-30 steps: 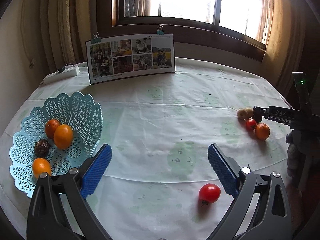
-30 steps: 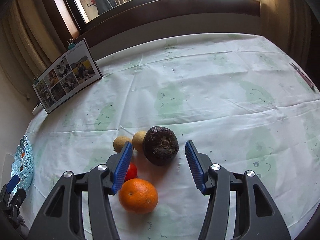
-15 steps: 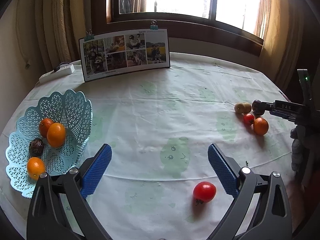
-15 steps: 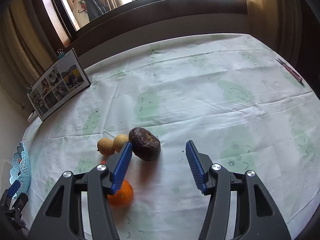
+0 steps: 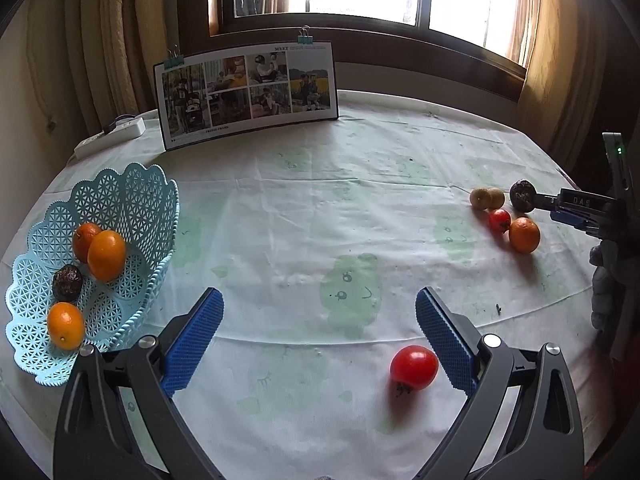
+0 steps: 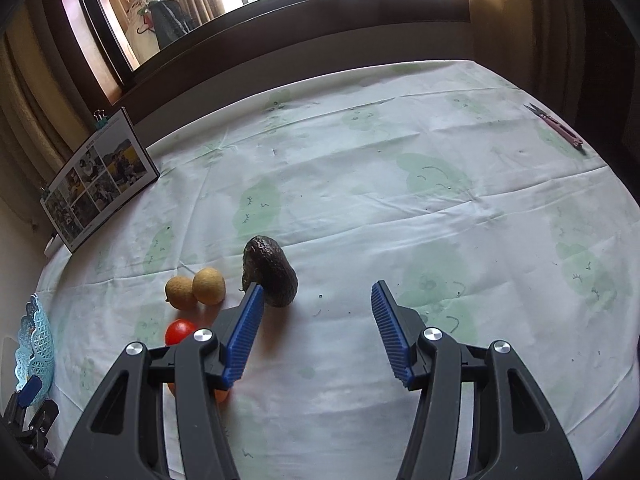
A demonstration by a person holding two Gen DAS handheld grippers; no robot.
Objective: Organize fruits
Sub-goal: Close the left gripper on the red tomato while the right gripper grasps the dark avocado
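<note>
My left gripper (image 5: 320, 322) is open over the tablecloth, and a red tomato (image 5: 413, 367) lies just inside its right finger. A light blue lattice basket (image 5: 132, 200) at the left holds three oranges and a dark avocado (image 5: 66, 282). My right gripper (image 6: 316, 304) is open, with the dark avocado (image 6: 274, 270) just beyond its left fingertip. Two small tan fruits (image 6: 196, 286), a small tomato (image 6: 179, 331) and an orange (image 6: 220, 395) partly hidden under the left finger lie beside it. From the left wrist view this cluster (image 5: 504, 216) sits at the far right.
A photo board (image 5: 248, 90) stands at the table's back, with a white power strip (image 5: 110, 134) to its left. Small scissors (image 6: 554, 124) lie near the right edge. Curtains and a window are behind. A gloved hand (image 5: 612, 272) holds the right gripper.
My right gripper has pulled back and risen; the avocado moved from between its fingers to beyond the left fingertip and now stands on end. The left gripper rose slightly, tomato still near its right finger.
</note>
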